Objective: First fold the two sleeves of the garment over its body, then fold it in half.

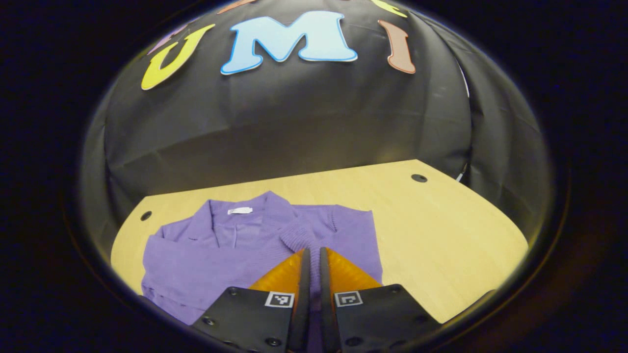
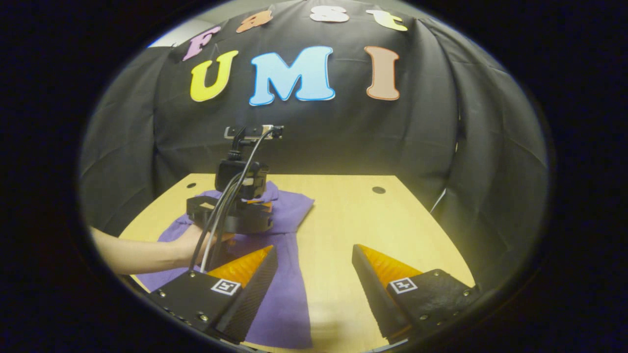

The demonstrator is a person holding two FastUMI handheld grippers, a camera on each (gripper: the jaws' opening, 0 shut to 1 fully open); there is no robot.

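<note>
Two grippers are being held over a purple garment [image 1: 230, 250] that is lying on the wooden table [image 1: 441, 230], toward the table's left side. In the left gripper view, the left gripper [image 1: 314, 257] is being kept nearly closed above the garment's body, a ribbed sleeve cuff [image 1: 299, 235] lying just past its tips; whether cloth is being pinched cannot be told. In the right gripper view, the right gripper [image 2: 314, 257] is being held wide apart at the garment's right edge, while the left gripper is being carried by a hand [image 2: 189, 245] over the garment.

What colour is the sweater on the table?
Purple; the sweater shows best in the left gripper view.
</note>
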